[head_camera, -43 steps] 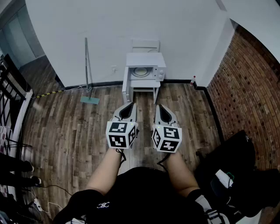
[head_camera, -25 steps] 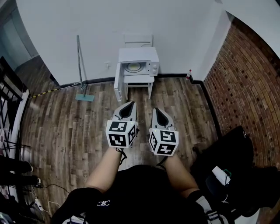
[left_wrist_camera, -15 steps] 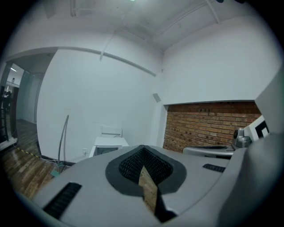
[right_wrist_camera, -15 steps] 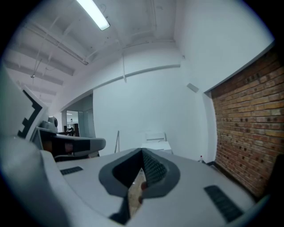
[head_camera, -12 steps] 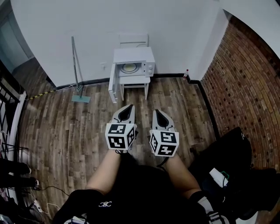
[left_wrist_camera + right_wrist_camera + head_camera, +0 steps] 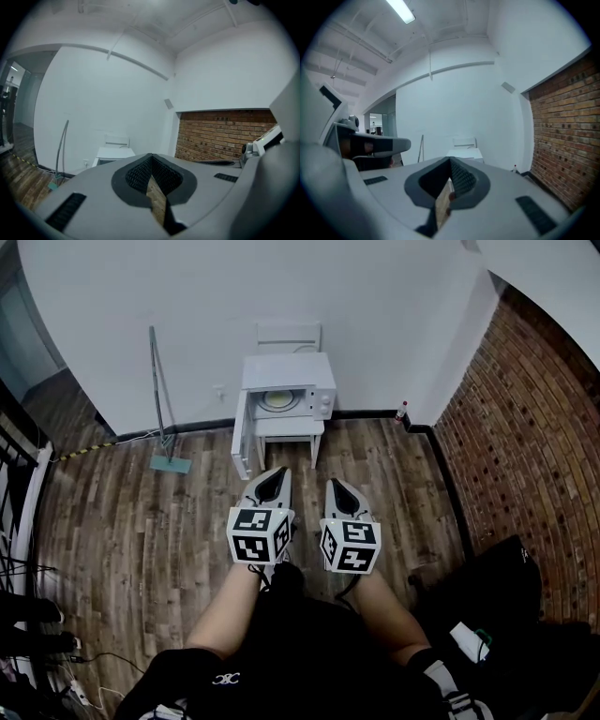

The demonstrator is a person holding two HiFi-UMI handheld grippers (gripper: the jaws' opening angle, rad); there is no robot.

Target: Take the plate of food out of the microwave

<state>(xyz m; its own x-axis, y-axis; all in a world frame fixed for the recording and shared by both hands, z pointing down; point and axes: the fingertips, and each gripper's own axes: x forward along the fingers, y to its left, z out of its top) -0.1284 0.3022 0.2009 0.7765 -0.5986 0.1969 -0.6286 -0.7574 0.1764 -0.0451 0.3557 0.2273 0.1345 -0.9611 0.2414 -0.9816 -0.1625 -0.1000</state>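
A white microwave [image 6: 289, 383] stands on a small white stool [image 6: 289, 432] against the far wall, its door [image 6: 241, 437] swung open to the left. Inside it lies a pale plate of food [image 6: 277, 400]. My left gripper [image 6: 279, 473] and right gripper [image 6: 335, 486] hover side by side over the wooden floor, well short of the microwave, both shut and empty. The microwave's white top [image 6: 112, 153] shows beyond the closed jaws in the left gripper view, and as a white box [image 6: 465, 152] in the right gripper view.
A mop [image 6: 161, 399] leans on the wall left of the microwave. A brick wall [image 6: 525, 418] runs along the right, with a small bottle [image 6: 401, 412] in the corner. Dark bags [image 6: 497, 615] sit at the lower right, and black furniture [image 6: 14, 465] lines the left edge.
The view has shifted slightly, so the microwave sits a little lower and nearer in frame than half a second ago. Both grippers keep their pose, shut side by side.
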